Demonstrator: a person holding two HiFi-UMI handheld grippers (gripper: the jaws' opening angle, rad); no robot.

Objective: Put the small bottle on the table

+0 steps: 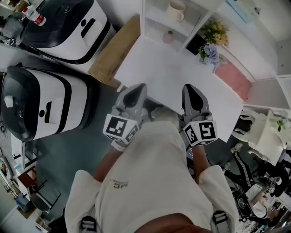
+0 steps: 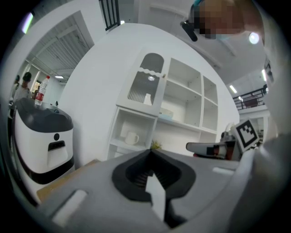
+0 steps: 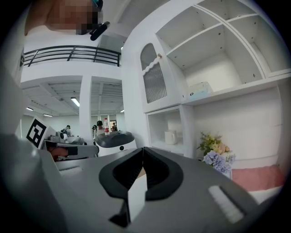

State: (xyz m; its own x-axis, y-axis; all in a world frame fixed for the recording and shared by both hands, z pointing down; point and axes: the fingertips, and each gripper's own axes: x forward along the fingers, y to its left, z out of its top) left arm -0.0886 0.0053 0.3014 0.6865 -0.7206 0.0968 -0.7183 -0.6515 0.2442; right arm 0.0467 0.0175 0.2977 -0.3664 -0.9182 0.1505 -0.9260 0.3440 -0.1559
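left claw [image 1: 139,88] and right claw [image 1: 189,88] side by side, held about level over the near edge of the white desk [image 1: 182,68], tips toward the white shelf unit [image 1: 152,20] at the desk's far side. both claws closed tip to tip, and each gripper view shows nothing between the jaws. a marker cube sits at the rear of each claw, with the person's pale sleeves behind

small bottle [image 1: 168,37]: pinkish, upright, in a lower open compartment of the shelf unit, well apart from both claws. white mug [image 1: 176,10] in the compartment above it. neither gripper view shows the bottle, since the claw bodies block the lower shelf

toward the desk's far right: a bunch of flowers [image 1: 210,48], blue and yellow, against the shelf unit, and a pink mat [image 1: 233,76] just beside them along the right edge

left of the desk: a brown board [image 1: 113,52] lies by the desk edge. beyond it is a near white-and-black machine [image 1: 50,107], then a far machine [image 1: 68,27] of the same kind. a red-labelled water bottle [image 1: 34,16] shows at the far machine's top left
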